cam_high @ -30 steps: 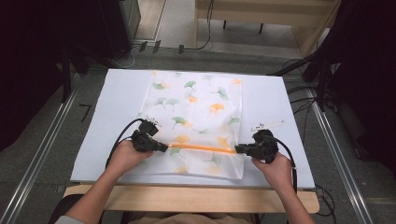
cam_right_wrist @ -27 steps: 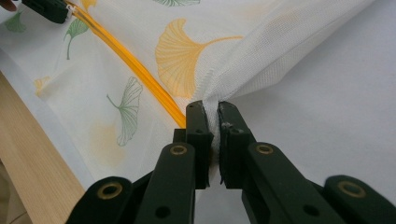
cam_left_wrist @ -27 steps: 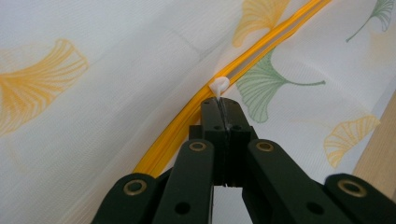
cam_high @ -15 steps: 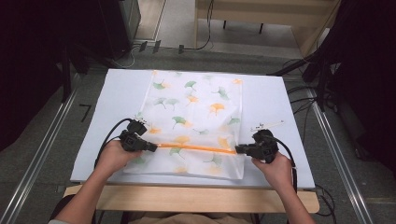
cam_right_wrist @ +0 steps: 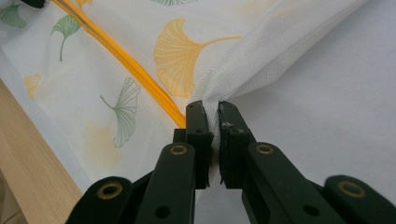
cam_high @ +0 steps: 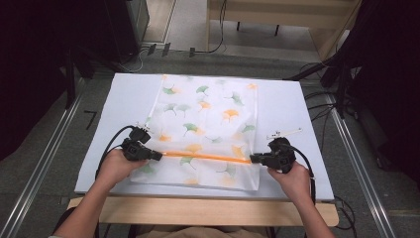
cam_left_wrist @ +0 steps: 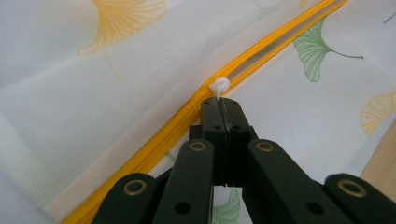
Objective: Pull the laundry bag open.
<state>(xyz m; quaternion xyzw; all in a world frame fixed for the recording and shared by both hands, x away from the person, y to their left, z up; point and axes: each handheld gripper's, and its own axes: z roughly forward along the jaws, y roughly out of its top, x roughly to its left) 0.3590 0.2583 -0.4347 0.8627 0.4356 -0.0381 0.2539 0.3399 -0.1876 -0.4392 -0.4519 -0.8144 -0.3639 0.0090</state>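
Note:
A white mesh bag [cam_high: 208, 114] printed with green and orange ginkgo leaves lies flat on the white table cover [cam_high: 307, 124]. An orange zipper [cam_high: 203, 156] runs across its near part. My left gripper [cam_high: 159, 155] is at the zipper's left end, shut on the small white zipper pull [cam_left_wrist: 219, 86]; its jaws [cam_left_wrist: 223, 105] are pressed together. My right gripper [cam_high: 252, 159] is at the zipper's right end, shut on a pinch of the bag's mesh edge [cam_right_wrist: 243, 60], which bunches up from between its jaws [cam_right_wrist: 211, 112]. The zipper [cam_right_wrist: 116, 53] runs off to the upper left there.
The wooden table edge [cam_high: 198, 210] lies just behind both hands. A small white stick-like item [cam_high: 283, 133] rests on the cover beyond my right gripper. Metal rails [cam_high: 44, 163] flank the table, with cables on the floor at the right [cam_high: 322, 106].
My left gripper has slid left along the zipper with the pull in it, towards the bag's left edge. The right gripper has stayed where it was, holding the bag.

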